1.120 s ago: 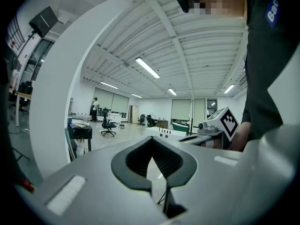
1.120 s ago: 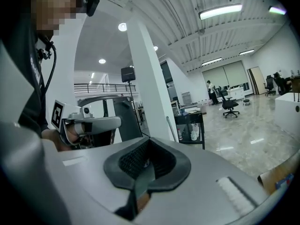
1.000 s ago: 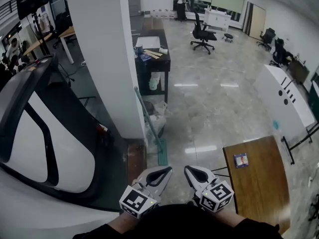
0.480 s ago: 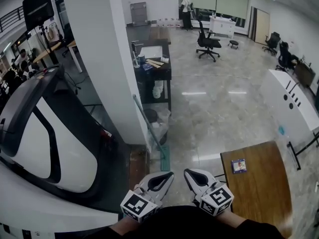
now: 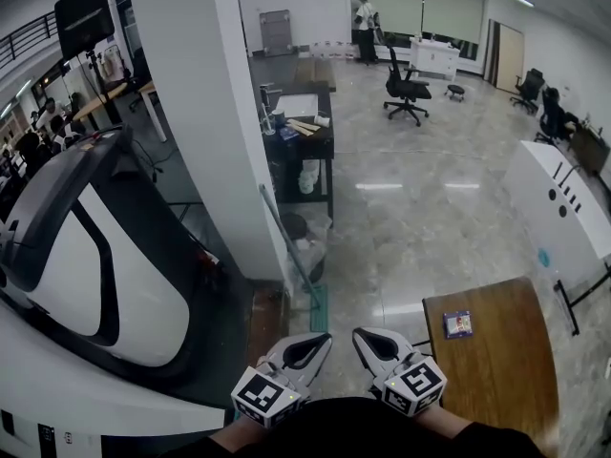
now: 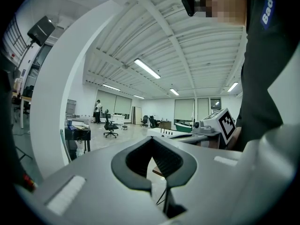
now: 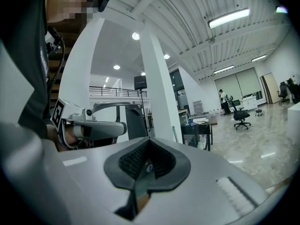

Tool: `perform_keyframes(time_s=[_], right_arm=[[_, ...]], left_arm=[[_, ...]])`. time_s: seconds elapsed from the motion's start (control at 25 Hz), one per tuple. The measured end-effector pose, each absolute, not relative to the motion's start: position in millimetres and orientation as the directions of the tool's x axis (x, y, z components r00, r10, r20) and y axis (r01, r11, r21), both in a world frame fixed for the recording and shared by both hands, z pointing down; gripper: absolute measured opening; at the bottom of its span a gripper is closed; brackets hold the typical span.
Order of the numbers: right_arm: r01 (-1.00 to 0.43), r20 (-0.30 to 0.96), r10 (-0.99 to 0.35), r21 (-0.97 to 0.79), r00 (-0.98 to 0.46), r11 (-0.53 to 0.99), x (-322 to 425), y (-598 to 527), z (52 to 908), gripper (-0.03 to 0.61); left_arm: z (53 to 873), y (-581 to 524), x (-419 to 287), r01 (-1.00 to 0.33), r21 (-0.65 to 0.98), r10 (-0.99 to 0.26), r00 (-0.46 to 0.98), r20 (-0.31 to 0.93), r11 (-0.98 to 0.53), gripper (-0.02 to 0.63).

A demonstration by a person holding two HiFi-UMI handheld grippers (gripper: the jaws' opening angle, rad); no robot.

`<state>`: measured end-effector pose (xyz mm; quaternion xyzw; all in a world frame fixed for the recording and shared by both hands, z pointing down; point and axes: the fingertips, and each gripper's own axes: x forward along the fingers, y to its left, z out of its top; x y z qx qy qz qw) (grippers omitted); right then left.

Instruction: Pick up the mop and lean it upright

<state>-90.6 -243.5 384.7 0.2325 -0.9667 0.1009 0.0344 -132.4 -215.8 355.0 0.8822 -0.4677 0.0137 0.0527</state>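
Office floor [image 5: 420,227]: mop [image 5: 289,254] against pillar [image 5: 220,141]; left gripper [image 5: 325,337], right gripper [image 5: 358,335] fingers [image 6: 123,167] together, empty.

The person holds both grippers low, close in front of the torso, side by side and just apart, both pointing forward and roughly level. The left gripper [image 5: 312,342] has its jaws closed tip to tip, with nothing between them. The right gripper [image 5: 367,340] also has its jaws together and empty. Their marker cubes [image 5: 263,394] face upward. Dark sleeves [image 5: 487,439] cover both forearms.
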Motion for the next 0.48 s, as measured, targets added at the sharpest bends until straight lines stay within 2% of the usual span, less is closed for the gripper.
perform_keyframes(time_s=[0.48], right_arm=[[-0.439, 0.117, -0.424, -0.165, -0.898, 0.883, -97.6, -242.5, 383.3, 0.002]], left_arm=[[350.8, -215.5, -133.4, -0.826, 0.083, -0.824, 0.563, 0.065, -0.557, 0.018]])
